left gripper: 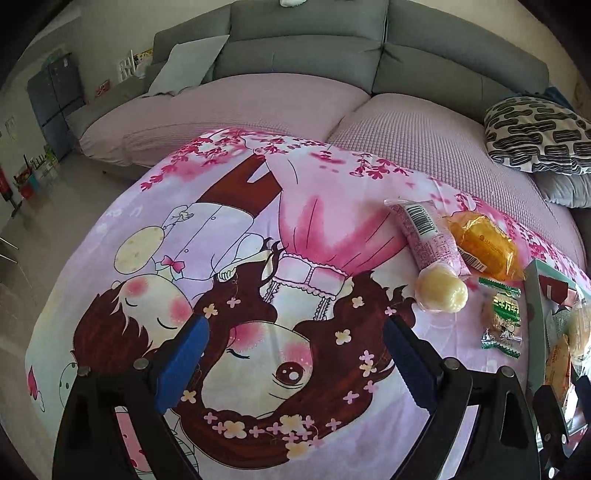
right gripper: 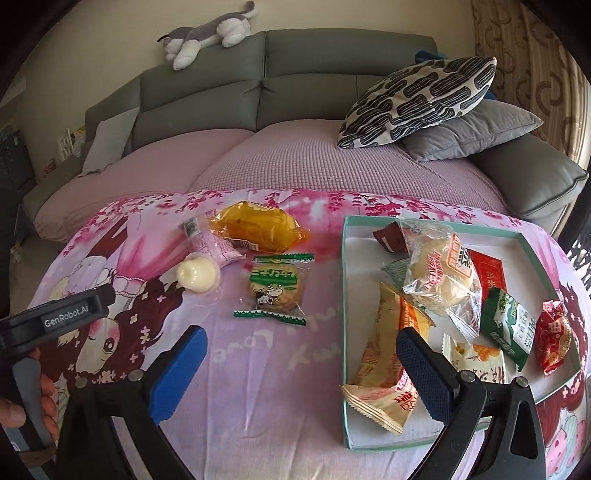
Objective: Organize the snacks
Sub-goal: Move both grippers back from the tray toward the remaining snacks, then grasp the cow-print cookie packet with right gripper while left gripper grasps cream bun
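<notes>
On the pink cartoon cloth lie a green-edged biscuit pack (right gripper: pixel 275 288) (left gripper: pixel 503 316), an orange cake pack (right gripper: pixel 258 225) (left gripper: pixel 485 244), a pink wrapper (right gripper: pixel 212 242) (left gripper: pixel 430 236) and a pale round snack (right gripper: pixel 197 274) (left gripper: pixel 441 291). A teal-rimmed box (right gripper: pixel 349 280) (left gripper: pixel 535 295) on the right holds several wrapped snacks. My right gripper (right gripper: pixel 301 343) is open, low over the cloth, its right finger over the box's left edge. My left gripper (left gripper: pixel 295 332) is open above the cartoon face, left of the loose snacks. Neither holds anything.
A grey sofa with a pink cover (right gripper: pixel 295 158) runs behind the table. A patterned cushion (right gripper: pixel 417 99) and a grey pillow (right gripper: pixel 472 133) lie at its right end, a plush toy (right gripper: pixel 210 33) on its back. A hand (right gripper: pixel 22 398) holds the left gripper's handle.
</notes>
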A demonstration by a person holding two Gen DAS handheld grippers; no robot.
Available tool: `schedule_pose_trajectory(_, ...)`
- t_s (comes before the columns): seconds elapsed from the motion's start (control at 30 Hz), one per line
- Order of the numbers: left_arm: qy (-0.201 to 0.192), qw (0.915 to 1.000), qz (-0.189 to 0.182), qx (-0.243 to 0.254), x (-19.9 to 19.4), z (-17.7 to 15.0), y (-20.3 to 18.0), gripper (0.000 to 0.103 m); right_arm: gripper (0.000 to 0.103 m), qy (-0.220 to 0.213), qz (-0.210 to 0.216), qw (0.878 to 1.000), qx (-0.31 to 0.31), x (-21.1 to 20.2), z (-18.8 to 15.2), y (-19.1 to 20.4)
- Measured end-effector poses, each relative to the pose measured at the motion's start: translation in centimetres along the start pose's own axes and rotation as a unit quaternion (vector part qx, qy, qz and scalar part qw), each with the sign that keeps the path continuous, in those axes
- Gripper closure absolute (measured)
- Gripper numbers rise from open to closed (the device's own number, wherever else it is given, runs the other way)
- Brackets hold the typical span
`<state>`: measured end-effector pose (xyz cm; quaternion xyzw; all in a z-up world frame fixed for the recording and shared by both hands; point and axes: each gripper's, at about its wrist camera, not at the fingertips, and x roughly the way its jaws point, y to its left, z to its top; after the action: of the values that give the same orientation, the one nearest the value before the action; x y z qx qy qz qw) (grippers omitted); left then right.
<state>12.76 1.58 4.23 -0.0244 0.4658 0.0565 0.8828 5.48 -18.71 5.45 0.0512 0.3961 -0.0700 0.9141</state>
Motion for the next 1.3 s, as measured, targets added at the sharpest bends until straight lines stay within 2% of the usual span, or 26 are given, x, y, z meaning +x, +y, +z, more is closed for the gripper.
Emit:
schedule_pose_trajectory(0.2, -0.005, 0.9993, -0.033, 0.015, 0.5, 0.2, -1.2, 0.008, 0.000, -0.005, -0.004, 1.000, -0.012, 0.8, 0.1, 0.9)
schedule_pose_trajectory(0.5, -0.005, 0.9970, -0.078, 0.005, 1.1, 2.0, -2.2, 0.008, 0.001, -0.008, -0.005, 1.000, 0.007, 2.0, 1.1, 0.9)
schedule_pose_trajectory(0.77, 0.016, 0.9922, -0.123, 0.010, 3.0, 2.8, -4.1, 0.008, 0.021, -0.004, -0.008, 1.000, 0.008, 3.7, 2.4, 0.8)
schedule_pose_trajectory(0.97, 0.035, 0.9878, -0.151, 0.015, 4.7, 2.8, -5.5, 0.009, 0.023, 0.005, -0.001, 1.000, -0.005, 5.6, 2.9, 1.7)
schedule_pose_trajectory(1.07, 0.045, 0.9857, -0.161, 0.020, 5.7, 2.6, -6.4, 0.015, 0.029, 0.017, -0.007, 1.000, -0.011, 6.9, 2.7, 2.1)
schedule_pose_trajectory(1.23, 0.058, 0.9851, -0.159, 0.030, 7.1, 2.3, -7.4, 0.025, 0.032, 0.034, -0.007, 0.999, -0.008, 8.4, 2.4, 2.0)
schedule_pose_trajectory(1.3, 0.054, 0.9858, -0.155, 0.036, 7.1, 2.2, -7.6, 0.032, 0.033, 0.040, -0.003, 0.999, -0.003, 8.9, 2.3, 1.9)
